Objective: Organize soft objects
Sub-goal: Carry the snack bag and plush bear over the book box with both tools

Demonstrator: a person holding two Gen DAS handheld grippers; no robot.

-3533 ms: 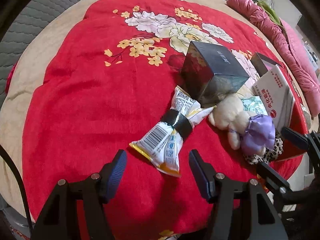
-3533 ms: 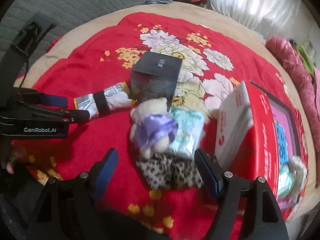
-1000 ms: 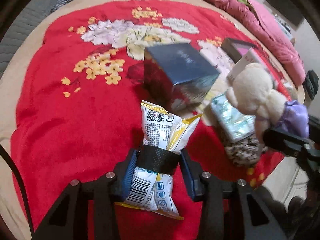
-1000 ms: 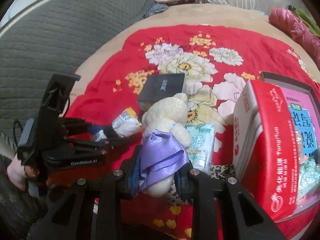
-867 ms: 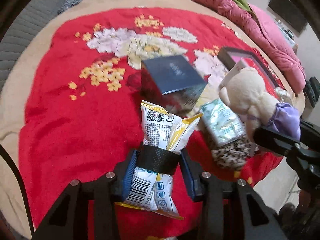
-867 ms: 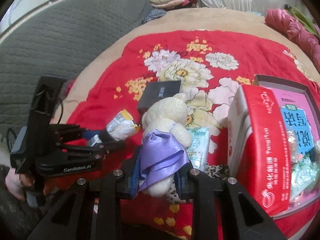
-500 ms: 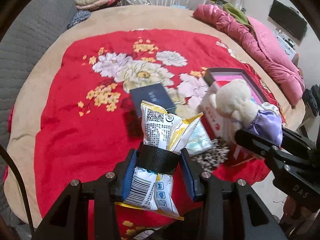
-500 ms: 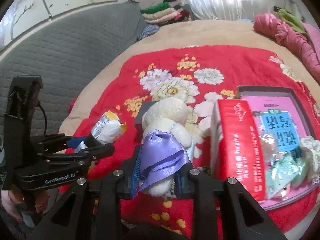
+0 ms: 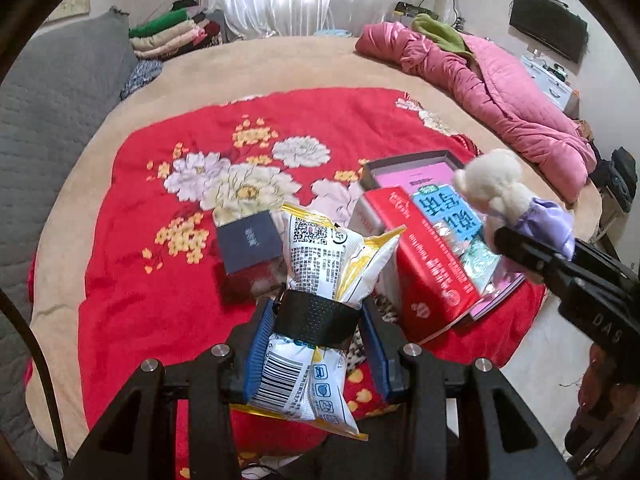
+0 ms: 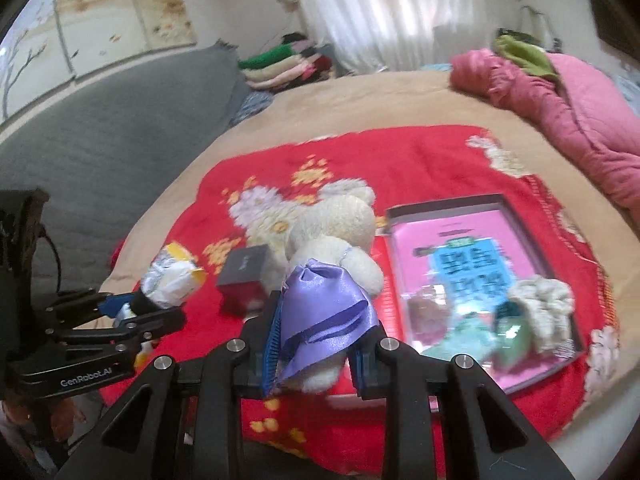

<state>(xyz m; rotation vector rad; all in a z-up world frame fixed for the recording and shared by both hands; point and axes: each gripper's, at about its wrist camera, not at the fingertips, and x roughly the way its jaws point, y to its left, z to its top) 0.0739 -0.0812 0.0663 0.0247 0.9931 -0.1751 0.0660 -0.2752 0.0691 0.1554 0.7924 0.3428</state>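
- A snack bag [image 9: 316, 304], white and yellow with a barcode and a black band around its middle, is held up in the air above a bed. The left gripper [image 9: 316, 346] is closed on it, its blue pads pressing the bag at the band from both sides.
- A cream stuffed bear [image 10: 332, 256] in a shiny purple dress is also held in the air. The right gripper [image 10: 314, 354] is closed on it, clamping the dress and lower body, with the bear's head pointing away from the camera.
- In the left wrist view the bear [image 9: 504, 200] hangs above an open red box [image 9: 424, 264], over its far right part. The snack bag sits nearer the front edge of the bed, to the left of the box.
- The red box lies near the front right edge of a red blanket [image 9: 132, 248] with white and yellow flowers. Its lid stands up along the left side. Inside are a pink lining, a blue printed packet, some greenish packets and a cream knitted item [image 10: 548, 300].
- A small dark box [image 9: 250, 240] stands on the blanket just left of the red box.
- A scrap of leopard-print fabric [image 9: 386, 308] shows between the snack bag and the red box.
- The blanket covers the middle of a round tan bed [image 9: 280, 64]. A pink quilt [image 9: 500, 96] lies along its far right edge, and folded clothes [image 9: 168, 36] are stacked at the far left edge.
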